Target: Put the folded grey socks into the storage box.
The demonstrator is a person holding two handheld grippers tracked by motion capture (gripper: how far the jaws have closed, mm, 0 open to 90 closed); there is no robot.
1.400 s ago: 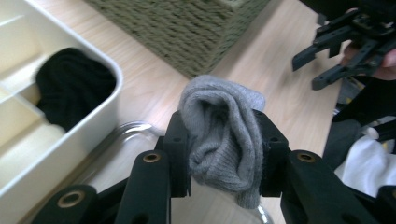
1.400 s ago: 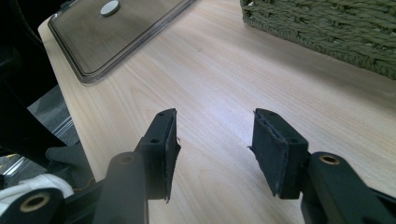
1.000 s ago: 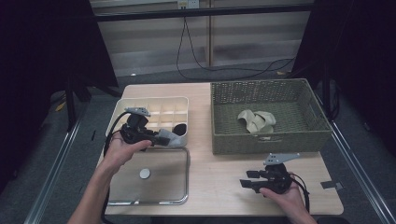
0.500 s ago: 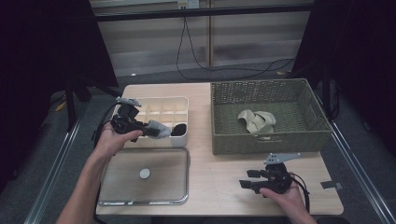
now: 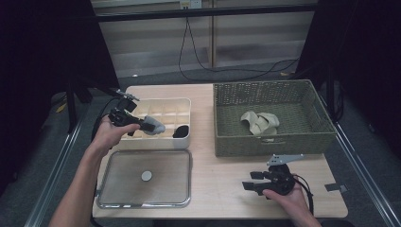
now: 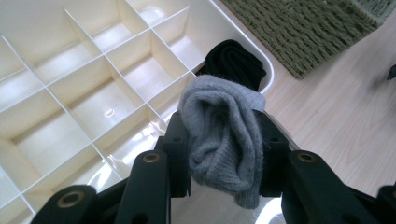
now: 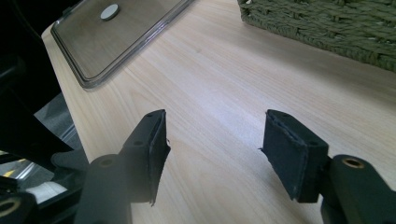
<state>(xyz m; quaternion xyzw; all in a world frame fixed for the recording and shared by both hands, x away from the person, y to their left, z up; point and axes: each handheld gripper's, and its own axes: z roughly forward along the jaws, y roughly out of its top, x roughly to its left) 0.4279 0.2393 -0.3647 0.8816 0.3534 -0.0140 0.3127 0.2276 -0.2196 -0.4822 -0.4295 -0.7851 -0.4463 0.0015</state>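
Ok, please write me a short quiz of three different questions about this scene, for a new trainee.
1. What does the left gripper hold between its pads?
2. True or false: the black sock lies in the woven basket.
3. Where is the clear lid? A) on the cream divided box; B) flat on the table, in front of that box; C) in the basket.

Key
1. A rolled grey sock, held above the box.
2. False: it sits in a corner compartment of the box; the basket holds a beige sock.
3. B. The right gripper waits open over bare table.
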